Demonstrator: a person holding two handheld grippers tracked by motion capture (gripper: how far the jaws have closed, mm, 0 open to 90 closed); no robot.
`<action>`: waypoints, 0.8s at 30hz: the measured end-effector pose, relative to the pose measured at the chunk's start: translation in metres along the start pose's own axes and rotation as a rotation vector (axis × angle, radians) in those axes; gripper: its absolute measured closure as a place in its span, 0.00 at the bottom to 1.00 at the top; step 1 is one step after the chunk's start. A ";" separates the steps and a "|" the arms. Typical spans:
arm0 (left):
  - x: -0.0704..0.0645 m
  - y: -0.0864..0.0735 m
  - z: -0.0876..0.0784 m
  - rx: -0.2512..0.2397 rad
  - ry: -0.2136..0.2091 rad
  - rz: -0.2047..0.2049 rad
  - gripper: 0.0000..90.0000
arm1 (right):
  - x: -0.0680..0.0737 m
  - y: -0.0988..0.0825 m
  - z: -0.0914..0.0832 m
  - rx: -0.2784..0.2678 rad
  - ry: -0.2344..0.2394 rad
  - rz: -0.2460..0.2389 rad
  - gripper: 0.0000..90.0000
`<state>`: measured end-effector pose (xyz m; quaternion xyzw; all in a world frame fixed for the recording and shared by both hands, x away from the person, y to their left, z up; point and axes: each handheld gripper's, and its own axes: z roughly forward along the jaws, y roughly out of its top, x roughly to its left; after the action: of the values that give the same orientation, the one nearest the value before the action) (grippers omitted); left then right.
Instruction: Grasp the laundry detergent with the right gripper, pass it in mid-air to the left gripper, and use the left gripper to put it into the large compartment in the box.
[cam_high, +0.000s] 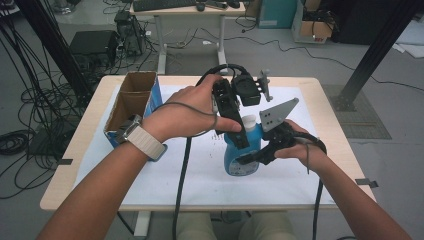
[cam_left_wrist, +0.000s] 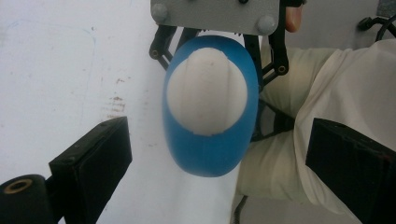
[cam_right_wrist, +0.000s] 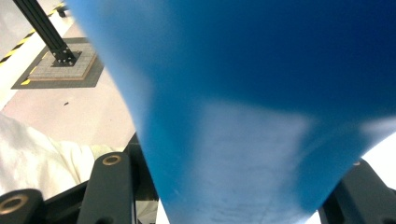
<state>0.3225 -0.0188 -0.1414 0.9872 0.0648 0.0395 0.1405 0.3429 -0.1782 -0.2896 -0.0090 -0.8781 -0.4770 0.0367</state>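
Your right gripper (cam_high: 250, 159) is clamped on the blue bottle (cam_high: 242, 155), its jaws closed against the bottle's lower body from your right side. In the right gripper view the blue wall (cam_right_wrist: 261, 116) fills the space between the two black jaws, so the hold is firm there, though that close picture is too blurred to show exactly where the pads meet the plastic.

The bottle stands upright on the white mat (cam_high: 165, 175) near the middle of the table (cam_high: 75, 150), a little toward your right. Its long axis runs straight up from the mat, and its white cap (cam_high: 248, 120) points up at the top. In the left gripper view you look down that axis: the white cap (cam_left_wrist: 206, 95) sits in the centre of the blue oval shoulder (cam_left_wrist: 210, 154), with the mat beneath it.

Your left gripper (cam_high: 235, 127) hangs over the bottle, pointing down at the cap. Its jaws stand wide apart, one on either side of the bottle's top, and they have hold of nothing; clear space shows between each pad and the blue shoulder.

The open cardboard box (cam_high: 131, 102) sits at the left edge of the mat, well apart from the bottle, just beyond your left wrist. Your left hand (cam_high: 187, 112) grips its gripper from above, and your right hand (cam_high: 297, 145) holds its gripper just beside the bottle.
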 end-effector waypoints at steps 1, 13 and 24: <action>0.000 0.000 0.000 0.001 0.001 0.001 0.08 | 0.000 0.000 0.000 -0.001 0.000 0.000 0.48; 0.001 0.001 0.002 0.002 0.007 -0.002 0.08 | 0.001 0.001 0.001 0.000 0.004 -0.003 0.48; 0.002 0.004 0.010 0.002 -0.008 -0.003 0.08 | 0.002 0.001 0.001 0.002 0.002 -0.007 0.48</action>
<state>0.3256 -0.0255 -0.1497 0.9873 0.0659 0.0355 0.1399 0.3414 -0.1770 -0.2892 -0.0054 -0.8785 -0.4764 0.0358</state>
